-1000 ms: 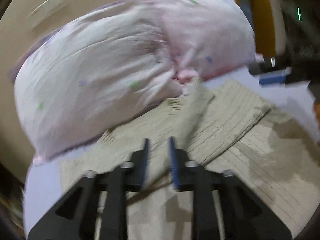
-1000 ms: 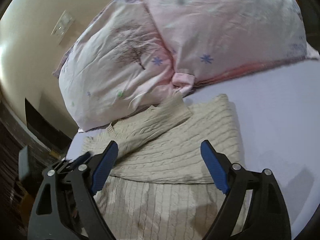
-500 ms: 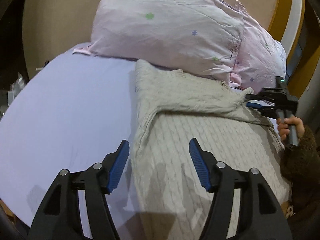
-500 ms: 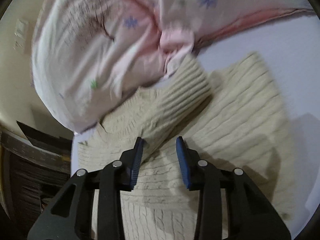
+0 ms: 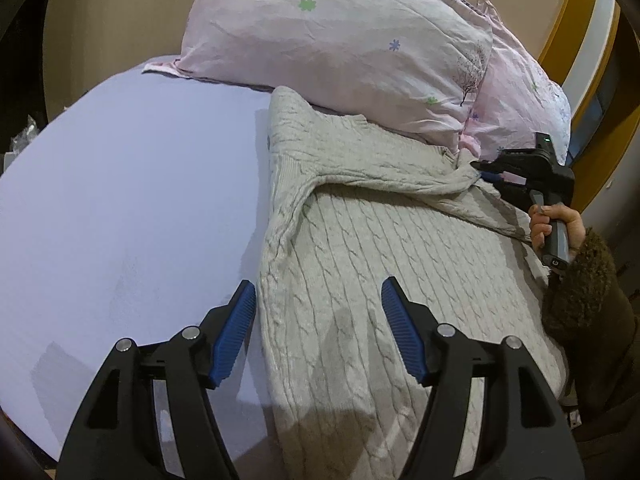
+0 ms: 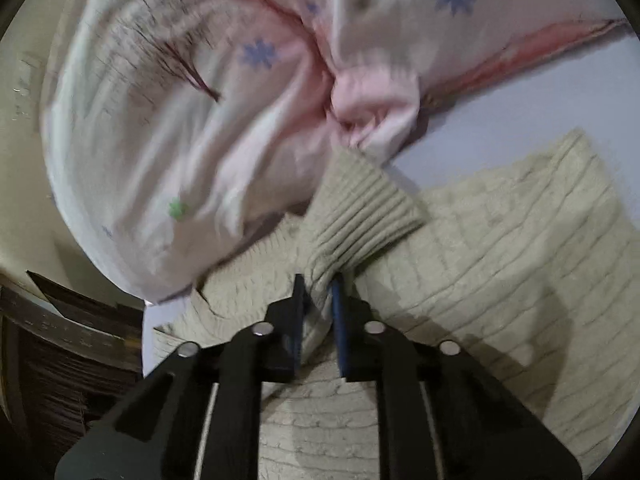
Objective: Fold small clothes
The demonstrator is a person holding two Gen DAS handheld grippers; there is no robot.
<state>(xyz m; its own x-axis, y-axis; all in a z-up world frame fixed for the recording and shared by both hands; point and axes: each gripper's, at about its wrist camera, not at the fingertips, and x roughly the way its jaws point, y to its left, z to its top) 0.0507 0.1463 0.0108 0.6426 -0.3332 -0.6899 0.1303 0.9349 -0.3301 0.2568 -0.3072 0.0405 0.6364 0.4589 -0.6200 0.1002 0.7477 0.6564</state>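
- Left tongs [image 5: 318,334], at the bottom of the left wrist view, stood released above the sweater's left edge, grasping nothing.
- The cable-knit sweater [image 5: 400,280] lay flat on the lavender bed sheet [image 5: 120,200], mid-frame to right.
- Right tongs [image 6: 318,300] were clenched on the sweater's ribbed sleeve [image 6: 360,216], lifted off the body.
- Two floral pillows [image 5: 340,40] lay beyond, touching the sweater's top.

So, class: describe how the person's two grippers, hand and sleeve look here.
Both grippers, left gripper and right gripper, are black plastic frames with silver bolts and ribbed blue pads. The right hand is bare, gripping a grey handle, with a fuzzy brown sleeve.
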